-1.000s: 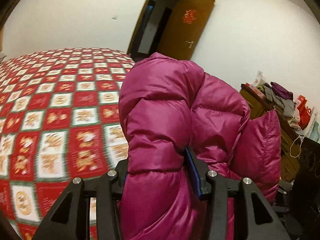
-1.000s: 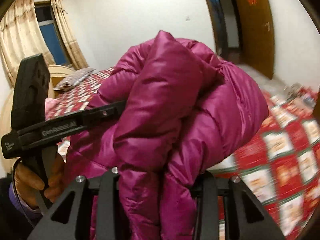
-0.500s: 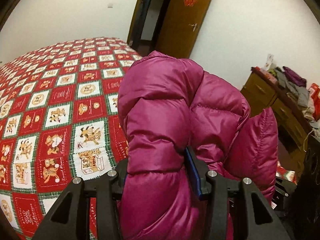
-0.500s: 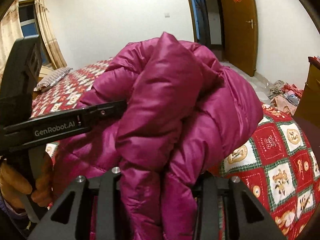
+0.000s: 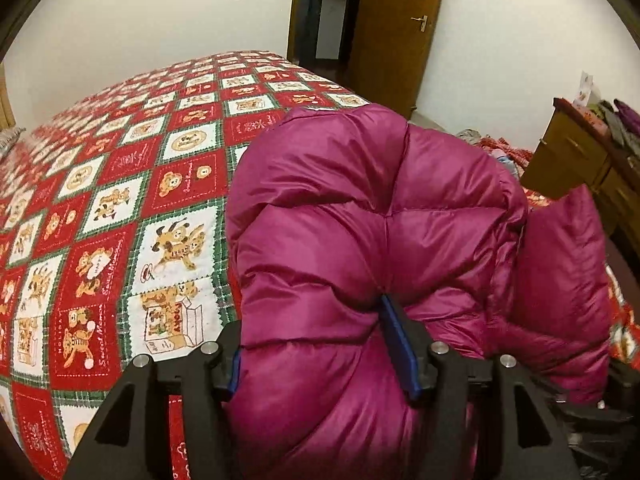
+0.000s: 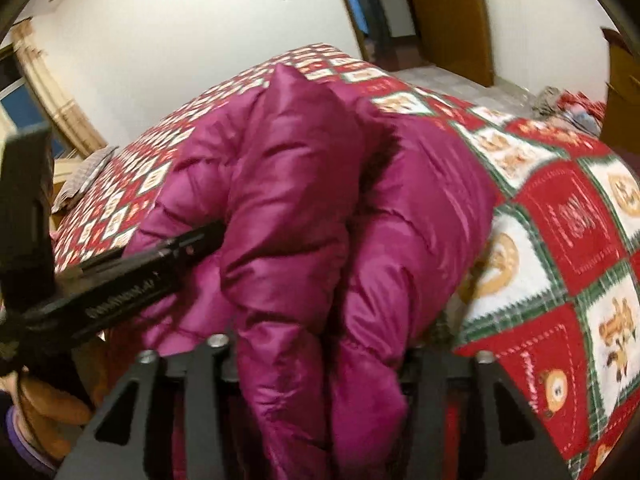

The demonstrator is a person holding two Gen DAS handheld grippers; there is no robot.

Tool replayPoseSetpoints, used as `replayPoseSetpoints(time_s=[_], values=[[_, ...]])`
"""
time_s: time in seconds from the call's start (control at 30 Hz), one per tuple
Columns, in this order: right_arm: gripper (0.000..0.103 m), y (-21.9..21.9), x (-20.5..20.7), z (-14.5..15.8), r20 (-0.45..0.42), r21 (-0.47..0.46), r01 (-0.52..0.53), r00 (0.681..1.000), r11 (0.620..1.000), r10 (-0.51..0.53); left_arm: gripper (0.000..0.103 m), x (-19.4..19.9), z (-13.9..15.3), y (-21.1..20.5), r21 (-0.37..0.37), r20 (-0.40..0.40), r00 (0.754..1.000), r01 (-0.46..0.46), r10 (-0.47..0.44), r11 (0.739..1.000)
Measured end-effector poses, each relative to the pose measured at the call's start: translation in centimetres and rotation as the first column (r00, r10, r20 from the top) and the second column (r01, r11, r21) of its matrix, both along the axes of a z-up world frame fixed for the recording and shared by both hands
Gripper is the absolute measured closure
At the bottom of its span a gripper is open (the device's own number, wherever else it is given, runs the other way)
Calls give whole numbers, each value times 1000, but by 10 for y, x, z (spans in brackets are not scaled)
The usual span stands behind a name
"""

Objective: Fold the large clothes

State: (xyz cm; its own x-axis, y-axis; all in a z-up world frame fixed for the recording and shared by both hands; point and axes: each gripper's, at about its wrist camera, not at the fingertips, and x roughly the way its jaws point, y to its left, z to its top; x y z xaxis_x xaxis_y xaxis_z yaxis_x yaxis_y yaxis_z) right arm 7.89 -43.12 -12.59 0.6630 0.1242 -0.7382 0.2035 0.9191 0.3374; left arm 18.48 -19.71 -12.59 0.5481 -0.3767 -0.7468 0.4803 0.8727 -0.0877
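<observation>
Puffer jacket (image 5: 360, 220) bunched between opening grippers, over bedspread (image 5: 120, 200).

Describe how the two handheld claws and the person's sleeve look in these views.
Both claws are matte black with angular, cut-out finger frames and silver screw heads. The left claw has blue pads on its fingers. In the right wrist view, its side carries white lettering, too blurred to read, above a dark cable. The right claw looks the same; its pads are hidden. The sleeve is purple.
</observation>
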Motion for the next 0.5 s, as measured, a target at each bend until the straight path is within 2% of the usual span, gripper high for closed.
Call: replayPoseSetpoints(time_s=[0.1, 0.23, 0.3, 0.37, 0.5], values=[[42, -5, -16, 13, 22, -51, 32, 999, 998, -31, 44, -5, -1, -5, 28, 31, 1000, 4, -5, 1000], [42, -2, -37, 49, 93, -183, 94, 993, 979, -78, 44, -5, -2, -7, 42, 43, 999, -5, 3, 999], [42, -2, -41, 66, 125, -220, 137, 986, 966, -112, 44, -4, -3, -7, 47, 46, 999, -5, 3, 999], [42, -5, -38, 80, 145, -219, 165, 980, 962, -135, 44, -5, -3, -9, 53, 53, 999, -6, 3, 999], [43, -11, -13, 83, 156, -186, 143, 981, 972, -115, 44, -7, -4, -11, 69, 68, 998, -6, 1, 998]])
